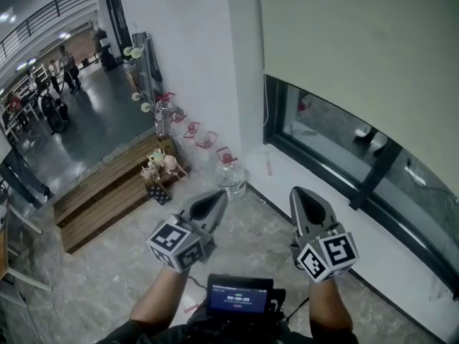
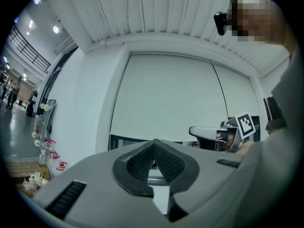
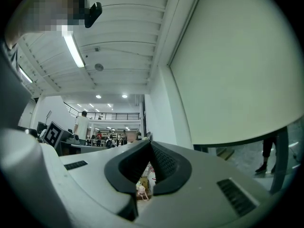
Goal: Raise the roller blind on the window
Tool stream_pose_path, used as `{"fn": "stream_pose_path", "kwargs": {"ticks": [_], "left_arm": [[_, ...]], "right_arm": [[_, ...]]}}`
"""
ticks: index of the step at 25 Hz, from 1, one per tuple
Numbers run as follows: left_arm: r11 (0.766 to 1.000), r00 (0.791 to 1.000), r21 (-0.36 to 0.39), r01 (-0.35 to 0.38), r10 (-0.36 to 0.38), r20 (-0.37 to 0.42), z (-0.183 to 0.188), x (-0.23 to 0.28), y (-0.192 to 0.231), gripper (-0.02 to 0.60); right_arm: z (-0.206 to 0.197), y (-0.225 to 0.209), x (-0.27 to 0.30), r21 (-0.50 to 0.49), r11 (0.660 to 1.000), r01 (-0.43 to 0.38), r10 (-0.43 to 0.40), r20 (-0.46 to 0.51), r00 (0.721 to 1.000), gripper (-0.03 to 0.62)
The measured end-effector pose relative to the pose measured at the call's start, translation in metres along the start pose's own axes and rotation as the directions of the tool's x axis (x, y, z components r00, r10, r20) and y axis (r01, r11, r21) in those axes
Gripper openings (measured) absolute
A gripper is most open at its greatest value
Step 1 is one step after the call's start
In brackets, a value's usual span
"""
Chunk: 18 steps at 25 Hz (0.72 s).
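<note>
Clearly both tools are idle for now: the left gripper (image 1: 217,201) and the right gripper (image 1: 302,196) are each clenched on nothing, held out side by side over the floor (image 1: 251,242) and well apart from the wall. The roller blind (image 1: 358,56) hangs up and to the right of them, drawn down over most of the window (image 1: 337,138), so only a strip of glass shows beneath its bottom edge. The fabric looks thin and soft, so it would likely buckle or crease if pinched and pushed. A thin cord (image 1: 266,120) seems to hang at the blind's left edge, by the window frame, though it is too fine to read well. That is probably the place to grasp: it is likely light, narrow and slippery, calling for a firm pinch and a steady downward pull.
</note>
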<state>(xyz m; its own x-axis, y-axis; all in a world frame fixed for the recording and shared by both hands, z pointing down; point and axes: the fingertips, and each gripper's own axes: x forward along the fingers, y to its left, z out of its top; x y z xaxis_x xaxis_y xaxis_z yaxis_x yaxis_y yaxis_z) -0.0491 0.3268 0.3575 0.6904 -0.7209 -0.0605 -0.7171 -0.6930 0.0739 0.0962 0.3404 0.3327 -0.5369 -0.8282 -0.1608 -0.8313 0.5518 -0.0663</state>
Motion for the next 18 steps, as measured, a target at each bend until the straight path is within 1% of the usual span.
{"fn": "stream_pose_path", "kwargs": {"ticks": [3, 5, 8, 13, 18], "left_arm": [[1.000, 1.000, -0.011, 0.013, -0.013, 0.021, 0.002, 0.016, 0.018, -0.005], [1.000, 1.000, -0.003, 0.017, -0.017, 0.021, 0.004, 0.026, 0.033, -0.005], [0.999, 0.998, 0.012, 0.046, -0.046, 0.036, 0.011, 0.042, 0.053, -0.005], [0.997, 0.998, 0.032, 0.066, -0.066, 0.015, 0.013, 0.064, 0.092, -0.005], [0.995, 0.995, 0.028, 0.097, -0.097, 0.017, 0.016, 0.085, 0.130, -0.005]], "right_arm": [[-0.003, -0.009, 0.020, -0.017, 1.000, 0.012, -0.012, -0.009, 1.000, 0.006], [-0.005, -0.016, 0.034, -0.024, 0.999, 0.025, -0.026, -0.015, 1.000, 0.006], [-0.006, -0.025, 0.060, -0.037, 0.999, 0.038, -0.039, -0.023, 0.999, 0.006], [-0.012, -0.037, 0.100, -0.032, 0.997, 0.074, -0.075, -0.028, 0.997, 0.006], [-0.017, -0.045, 0.139, -0.043, 0.994, 0.101, -0.102, -0.036, 0.994, 0.006]]}}
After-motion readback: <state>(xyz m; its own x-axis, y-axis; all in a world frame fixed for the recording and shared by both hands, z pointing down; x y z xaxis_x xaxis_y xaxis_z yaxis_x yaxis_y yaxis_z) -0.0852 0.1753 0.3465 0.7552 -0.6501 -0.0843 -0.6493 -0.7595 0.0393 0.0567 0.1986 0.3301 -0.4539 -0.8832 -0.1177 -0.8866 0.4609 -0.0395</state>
